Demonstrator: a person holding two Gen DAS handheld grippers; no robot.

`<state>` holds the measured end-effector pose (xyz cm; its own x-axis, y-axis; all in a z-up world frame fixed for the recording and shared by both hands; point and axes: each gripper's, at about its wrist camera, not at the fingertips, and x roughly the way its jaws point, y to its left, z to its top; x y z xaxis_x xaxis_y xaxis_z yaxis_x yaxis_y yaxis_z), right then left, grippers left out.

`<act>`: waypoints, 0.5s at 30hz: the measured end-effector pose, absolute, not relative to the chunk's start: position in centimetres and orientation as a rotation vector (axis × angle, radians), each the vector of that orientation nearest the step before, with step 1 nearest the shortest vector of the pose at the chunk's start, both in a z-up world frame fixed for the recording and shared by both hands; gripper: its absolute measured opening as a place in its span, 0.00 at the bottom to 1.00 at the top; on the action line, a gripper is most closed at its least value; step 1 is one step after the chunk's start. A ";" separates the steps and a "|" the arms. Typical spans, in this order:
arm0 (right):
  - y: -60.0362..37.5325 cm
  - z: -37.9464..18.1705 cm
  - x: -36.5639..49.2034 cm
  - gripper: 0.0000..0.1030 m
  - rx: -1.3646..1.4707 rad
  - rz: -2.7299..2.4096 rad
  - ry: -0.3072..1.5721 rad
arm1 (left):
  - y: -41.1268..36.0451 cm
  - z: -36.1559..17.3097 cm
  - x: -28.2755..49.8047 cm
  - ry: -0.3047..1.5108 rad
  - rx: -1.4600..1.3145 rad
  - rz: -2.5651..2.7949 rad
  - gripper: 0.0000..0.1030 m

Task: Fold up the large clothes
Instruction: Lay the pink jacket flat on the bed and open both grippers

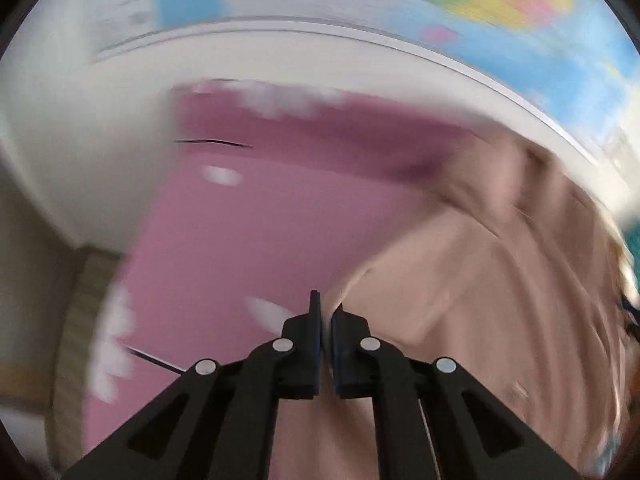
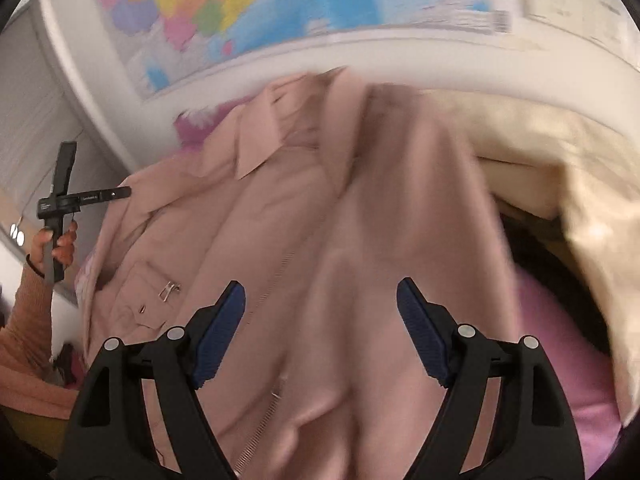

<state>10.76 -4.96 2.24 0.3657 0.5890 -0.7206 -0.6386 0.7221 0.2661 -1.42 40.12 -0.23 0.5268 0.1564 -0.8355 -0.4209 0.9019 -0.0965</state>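
Left gripper angled steeply down over pink sheet, fingers nearly together, nothing visibly between them; edge of pale pink jacket just right of the tips. Right gripper tilted down above same jacket, fingers spread wide, clear of the fabric. Jacket spread across the sheet, collar toward wall map, zip exposed. Person's left hand seen from right wrist view, wrapped round the gripper handle, orange sleeve below. Cream garment heaped beside jacket.

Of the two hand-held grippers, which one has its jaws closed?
The left hand-held gripper: its blue pads sit nearly together with nothing between them, beside the pink jacket. The right hand-held gripper stands wide open over that jacket.
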 end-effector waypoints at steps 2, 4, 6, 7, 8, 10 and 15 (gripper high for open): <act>-7.9 2.6 10.9 0.76 -0.010 0.731 0.886 | 43.3 -1.2 -0.9 1.010 -0.321 0.495 0.34; -11.1 2.6 10.9 0.79 0.048 0.673 0.882 | 45.0 -2.7 -0.5 1.051 -0.268 0.617 0.68; -14.0 2.1 10.7 0.81 0.100 0.621 0.897 | 45.0 -3.6 -0.4 1.080 -0.254 0.632 0.66; -15.4 1.8 10.4 0.82 0.123 0.604 0.912 | 44.6 -3.7 -0.6 1.076 -0.267 0.614 0.63; -16.9 1.3 10.0 0.83 0.141 0.584 0.928 | 44.2 -3.5 -0.7 1.061 -0.272 0.595 0.61; -20.0 0.5 8.5 0.90 0.156 0.527 0.946 | 42.8 -1.9 -1.8 0.979 -0.275 0.549 0.61; -25.3 -1.8 4.7 0.95 0.224 0.484 1.011 | 39.7 3.5 -5.0 0.729 -0.302 0.372 0.66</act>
<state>4.74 -25.26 -1.83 0.4378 0.4863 -0.7562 -0.2836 0.8728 0.3972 -4.98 39.70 3.51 0.6859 0.2234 -0.6926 -0.4300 0.8922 -0.1381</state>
